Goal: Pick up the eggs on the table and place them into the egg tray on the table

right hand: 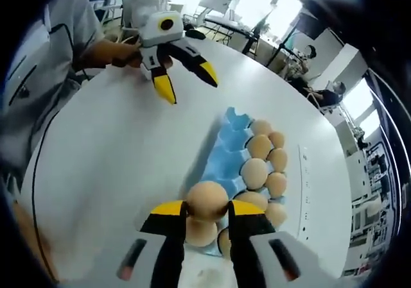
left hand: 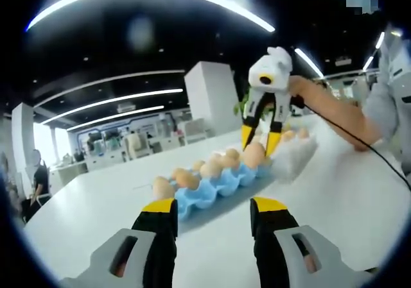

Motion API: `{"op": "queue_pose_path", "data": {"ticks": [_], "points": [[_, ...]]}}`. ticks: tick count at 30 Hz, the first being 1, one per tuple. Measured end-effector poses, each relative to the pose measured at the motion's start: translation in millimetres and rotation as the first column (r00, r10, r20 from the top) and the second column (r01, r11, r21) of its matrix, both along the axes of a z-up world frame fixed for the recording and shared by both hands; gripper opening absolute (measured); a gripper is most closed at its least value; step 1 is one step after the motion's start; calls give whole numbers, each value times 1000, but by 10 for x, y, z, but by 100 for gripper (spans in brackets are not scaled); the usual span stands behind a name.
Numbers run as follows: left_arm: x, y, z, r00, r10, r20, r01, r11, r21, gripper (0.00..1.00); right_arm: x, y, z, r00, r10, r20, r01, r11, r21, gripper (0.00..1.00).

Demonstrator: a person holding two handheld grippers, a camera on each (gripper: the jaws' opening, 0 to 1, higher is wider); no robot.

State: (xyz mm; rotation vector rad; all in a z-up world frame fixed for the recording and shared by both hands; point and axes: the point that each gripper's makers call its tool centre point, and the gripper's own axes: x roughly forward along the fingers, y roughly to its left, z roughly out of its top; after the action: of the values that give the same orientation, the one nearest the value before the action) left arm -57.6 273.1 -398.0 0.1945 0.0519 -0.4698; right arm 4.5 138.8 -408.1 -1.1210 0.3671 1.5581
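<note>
resting between right tool (right hand: 207, 212) tips, egg (right hand: 207, 200), above egg tray (right hand: 225, 148)

My two tongs, left tongs (right hand: 190, 89) and right tongs (right hand: 207, 210), one blue tray (right hand: 226, 142), about nine eggs that I can count, one egg (right hand: 207, 201) between my right jaws, one bench (right hand: 115, 172)

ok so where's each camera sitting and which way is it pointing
Left gripper view: rides the left tongs, which are open, facing along the white table at the blue egg tray; the right tongs and a person's forearm show beyond.
Right gripper view: rides the right tongs, looking down over the tray, shut on an egg; the left tongs show opposite.
Shared: tray, eggs, table, each other's tongs.
</note>
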Motion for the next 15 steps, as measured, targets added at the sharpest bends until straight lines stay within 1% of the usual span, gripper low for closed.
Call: {"op": "queue_pose_path", "data": {"ticks": [15], "points": [[6,1,-12,1000,1,-3,-1,1000,1,45,0,20,-62,999,-28,-22,28,1000,9,27]]}}
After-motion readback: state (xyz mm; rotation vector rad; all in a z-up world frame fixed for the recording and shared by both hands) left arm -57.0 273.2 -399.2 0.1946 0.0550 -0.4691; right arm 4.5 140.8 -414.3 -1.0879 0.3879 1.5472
